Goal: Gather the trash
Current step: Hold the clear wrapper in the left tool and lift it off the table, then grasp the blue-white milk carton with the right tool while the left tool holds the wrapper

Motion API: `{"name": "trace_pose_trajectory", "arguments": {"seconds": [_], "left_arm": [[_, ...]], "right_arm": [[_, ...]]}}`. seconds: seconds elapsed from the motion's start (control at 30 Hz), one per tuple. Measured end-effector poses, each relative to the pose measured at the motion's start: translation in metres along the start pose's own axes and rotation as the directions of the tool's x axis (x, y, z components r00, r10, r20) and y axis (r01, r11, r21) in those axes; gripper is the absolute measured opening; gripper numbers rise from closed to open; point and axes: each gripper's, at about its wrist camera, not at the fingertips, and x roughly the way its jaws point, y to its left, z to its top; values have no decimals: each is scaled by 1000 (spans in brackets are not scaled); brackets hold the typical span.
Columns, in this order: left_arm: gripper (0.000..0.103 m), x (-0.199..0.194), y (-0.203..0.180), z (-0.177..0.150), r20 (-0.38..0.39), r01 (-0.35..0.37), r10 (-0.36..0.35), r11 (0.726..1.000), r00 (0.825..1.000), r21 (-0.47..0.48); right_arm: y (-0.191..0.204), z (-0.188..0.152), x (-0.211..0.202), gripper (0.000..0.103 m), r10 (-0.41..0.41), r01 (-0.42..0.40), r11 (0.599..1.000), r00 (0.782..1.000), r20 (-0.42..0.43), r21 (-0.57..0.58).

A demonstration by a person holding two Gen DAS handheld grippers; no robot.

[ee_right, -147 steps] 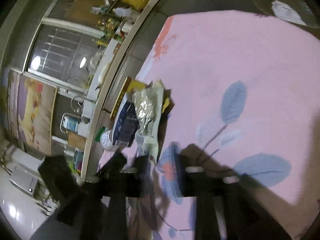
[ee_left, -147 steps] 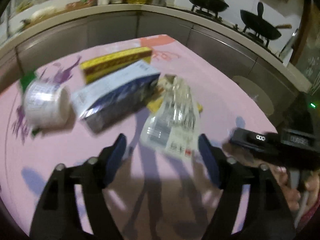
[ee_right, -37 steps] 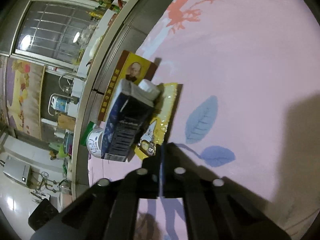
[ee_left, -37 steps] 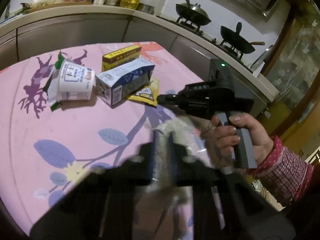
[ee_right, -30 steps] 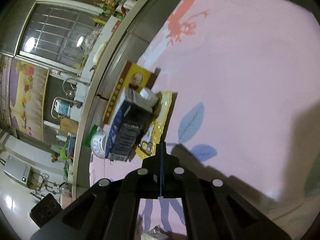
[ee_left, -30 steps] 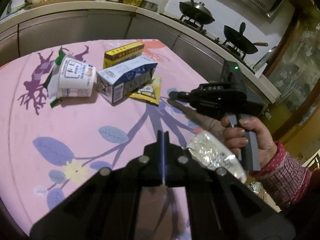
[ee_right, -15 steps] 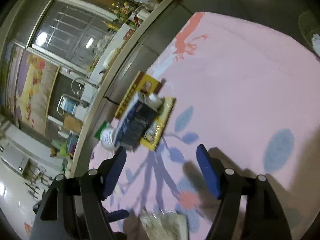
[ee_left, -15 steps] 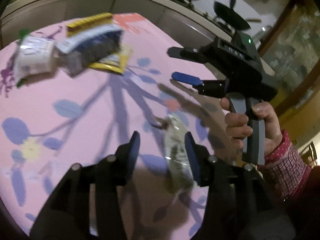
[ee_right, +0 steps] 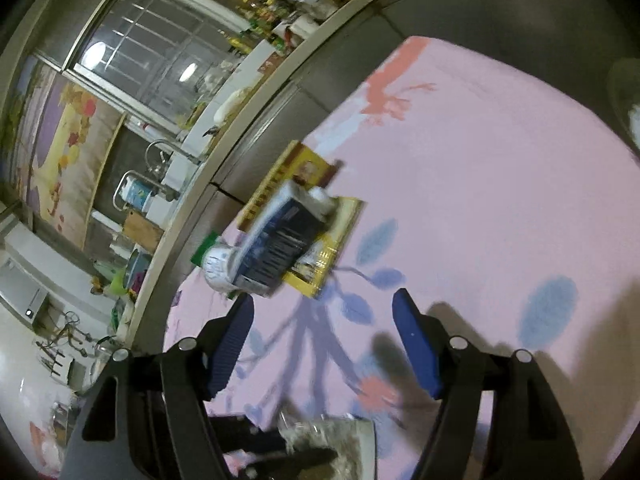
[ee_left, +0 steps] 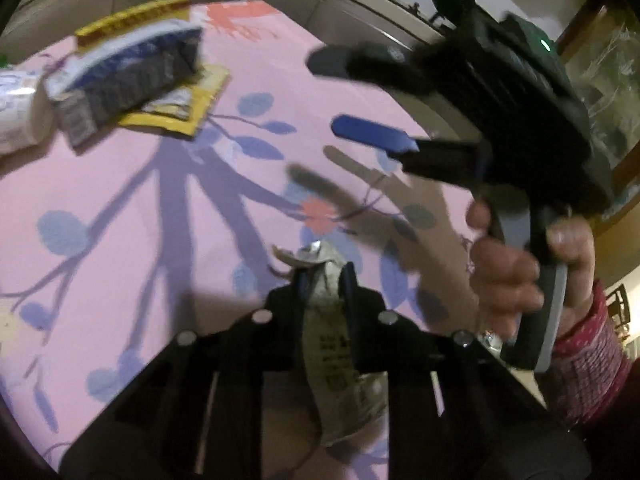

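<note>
Over at the far left of the pink flower-printed counter [ee_left: 120, 216] lies a white plastic cup [ee_left: 18, 112] on its side, touching a blue-and-white milk carton [ee_left: 124, 80] that rests partly on a flat yellow foil sachet [ee_left: 192, 112], with a long yellow cardboard box [ee_left: 132, 20] just behind the carton. Nearer the middle, the left tool [ee_left: 324, 284] is clamped narrow on a crumpled silvery-grey snack wrapper [ee_left: 336, 348], its blue pads pressed against both sides of the wrapper, which hangs above the cloth. To the right, the right tool [ee_right: 322, 344] is held by a hand [ee_left: 528, 264] in a red patterned sleeve, its blue pads spread wide with nothing between them, aimed toward the carton pile [ee_right: 280, 240].
</note>
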Motion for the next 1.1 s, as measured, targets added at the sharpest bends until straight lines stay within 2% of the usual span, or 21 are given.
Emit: {"name": "trace_pose_trajectory", "arguments": {"seconds": [0.1,0.17,0.23,0.33,0.47,0.53,0.57,0.63,0.67,0.7,0.77,0.8,0.83,0.9,0.97,1.1], "left_arm": [[16,-25,17,-6,48,14,-13,999,999,-35],[16,-47,32,-11,86,7,-1,998,996,-62],[16,-67,49,-16,121,-2,14,995,993,-98],[16,-89,73,-25,157,-3,30,986,987,-165],[16,-105,102,-36,185,-26,70,973,980,-229],[16,-113,115,-42,200,-25,78,966,977,-257],[16,-116,119,-43,209,-25,82,964,974,-265],[16,-122,125,-40,220,-28,92,960,971,-277],[16,-123,127,-36,224,-31,98,958,970,-284],[16,-126,132,-35,231,-32,104,955,967,-293],[16,-131,136,-35,245,-34,113,952,963,-303],[16,-134,138,-35,254,-38,121,950,960,-310],[16,-137,138,-36,259,-40,127,948,958,-316],[16,-141,139,-38,264,-46,138,944,955,-326],[16,-146,142,-42,266,-55,148,943,953,-328],[16,-156,144,-53,259,-82,178,936,949,-343]], "right_arm": [[33,14,18,70,-64,66,989,998,18,-133],[60,22,33,70,-119,126,957,992,46,-263],[72,34,48,70,-140,149,938,989,52,-314],[73,66,79,70,-142,145,944,989,31,-297],[53,87,107,66,-52,35,987,993,-107,-158],[51,76,103,65,-8,-11,992,988,-154,-127],[53,63,96,65,44,-67,991,980,-192,-116],[63,33,86,65,139,-178,977,948,-285,-115],[74,10,77,65,184,-248,957,920,-347,-151],[82,-4,69,65,175,-259,946,914,-365,-195],[88,-18,54,65,131,-231,932,933,-335,-278],[91,-21,48,66,83,-183,925,952,-294,-333],[95,-23,43,67,1,-99,904,973,-231,-416],[104,-26,44,73,-100,5,848,983,-151,-531],[113,-37,55,78,-173,70,776,979,-105,-627],[124,-60,88,81,-252,134,653,967,-47,-745]]}}
